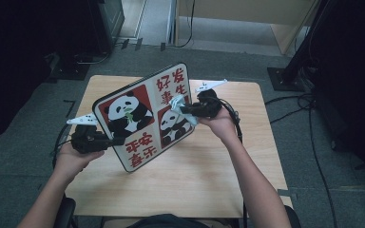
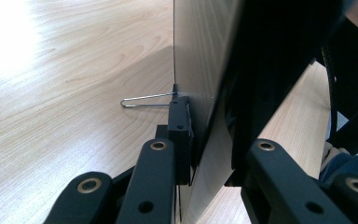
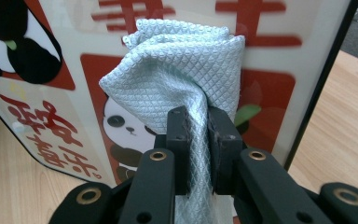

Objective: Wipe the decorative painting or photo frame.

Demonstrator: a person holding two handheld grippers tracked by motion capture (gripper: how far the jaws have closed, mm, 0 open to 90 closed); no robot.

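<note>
Wooden table, cloth in right gripper

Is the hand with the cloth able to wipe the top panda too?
Probably yes. The right gripper holds the cloth against the lower panda, and the top panda sits beside it on the same tilted board, with nothing between. The left gripper clamps the board's edge.

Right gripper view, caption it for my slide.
Right tongs press a pale blue cloth against the panda board.

Panda board tilted at frame centre over bench, left gripper clamping its lower-left edge, right gripper pressing pale cloth against its face
</note>
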